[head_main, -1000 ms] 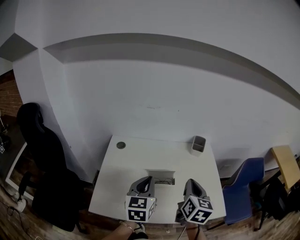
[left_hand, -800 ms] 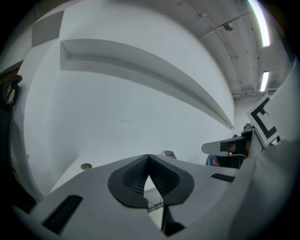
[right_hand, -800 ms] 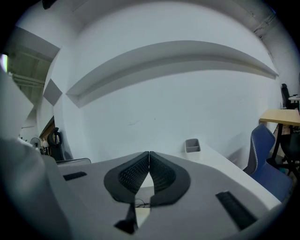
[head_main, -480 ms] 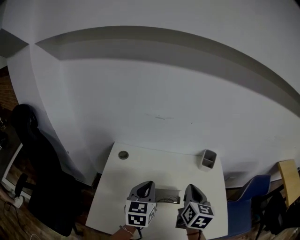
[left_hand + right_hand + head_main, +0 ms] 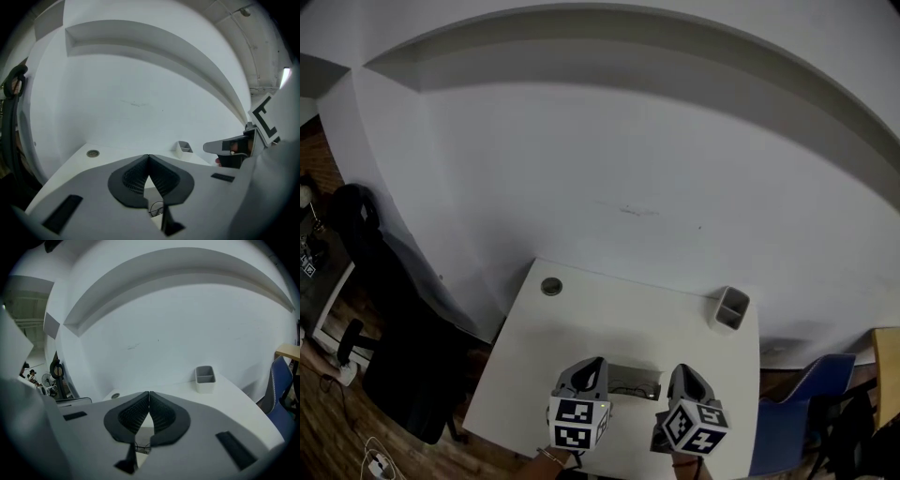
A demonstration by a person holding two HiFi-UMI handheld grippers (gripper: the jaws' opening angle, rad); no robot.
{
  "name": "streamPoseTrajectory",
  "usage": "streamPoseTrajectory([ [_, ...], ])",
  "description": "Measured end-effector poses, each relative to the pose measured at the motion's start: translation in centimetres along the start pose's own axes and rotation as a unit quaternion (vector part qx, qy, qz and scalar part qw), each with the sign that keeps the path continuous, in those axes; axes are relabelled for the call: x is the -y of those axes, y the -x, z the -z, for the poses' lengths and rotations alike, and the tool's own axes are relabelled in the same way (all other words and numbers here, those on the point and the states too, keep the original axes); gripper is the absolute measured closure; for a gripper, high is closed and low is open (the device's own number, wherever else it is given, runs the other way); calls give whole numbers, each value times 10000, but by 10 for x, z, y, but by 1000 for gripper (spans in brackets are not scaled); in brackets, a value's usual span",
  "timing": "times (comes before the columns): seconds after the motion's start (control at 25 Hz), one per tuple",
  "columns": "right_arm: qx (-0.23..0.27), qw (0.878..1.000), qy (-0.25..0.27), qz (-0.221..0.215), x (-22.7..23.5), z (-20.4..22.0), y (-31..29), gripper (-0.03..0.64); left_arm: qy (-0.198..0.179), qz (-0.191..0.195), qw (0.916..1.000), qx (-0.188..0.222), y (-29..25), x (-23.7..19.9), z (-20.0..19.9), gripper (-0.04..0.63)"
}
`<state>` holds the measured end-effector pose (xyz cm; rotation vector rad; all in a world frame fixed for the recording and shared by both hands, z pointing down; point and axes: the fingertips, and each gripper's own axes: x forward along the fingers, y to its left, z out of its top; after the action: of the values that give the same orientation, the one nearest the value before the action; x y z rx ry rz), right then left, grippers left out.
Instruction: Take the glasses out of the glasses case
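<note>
White tabletop point(image 5: 581, 328) is shown in the head view, with the left gripper point(image 5: 592, 367) and the right gripper point(image 5: 682, 375) held side by side over its near edge. The glasses case point(image 5: 633, 380) is located between the two sets of jaws, lying open on the table. The thin frames of the glasses point(image 5: 630, 385) can be made out inside it. A grey pen holder point(image 5: 729, 307) is placed well beyond the right jaws, and a round grommet point(image 5: 551, 287) well beyond the left jaws.

In the left gripper view, the jaws of the left gripper point(image 5: 148, 157) are pressed together at the tips, with nothing clamped between them. One lens of the glasses point(image 5: 157, 207) is seen through the gap below the tips. The right gripper is visible to the right of the jaws.

In the right gripper view, the jaws of the right gripper point(image 5: 149, 393) are likewise closed tip to tip and empty. The glasses point(image 5: 140, 447) are seen below the tips. The pen holder point(image 5: 205, 377) stands ahead of the jaws and to their right.
</note>
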<state>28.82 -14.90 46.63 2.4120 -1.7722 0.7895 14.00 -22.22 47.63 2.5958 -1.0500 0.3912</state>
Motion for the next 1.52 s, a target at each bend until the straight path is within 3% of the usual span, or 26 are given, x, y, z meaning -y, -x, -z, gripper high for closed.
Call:
streamPoseTrajectory([
  [0.4, -554, 9967, 170, -564, -8, 38, -6, 584, 186, -418, 9984, -334, 11, -6, 39, 589],
  [0.92, -1300, 9871, 382, -855, -16, 98, -11, 584, 483, -780, 9927, -782, 26, -17, 95, 589],
  [1.52, -1916, 9692, 909, -1249, -15, 127, -16, 583, 677, -1127, 9878, -838, 34, -31, 110, 589],
])
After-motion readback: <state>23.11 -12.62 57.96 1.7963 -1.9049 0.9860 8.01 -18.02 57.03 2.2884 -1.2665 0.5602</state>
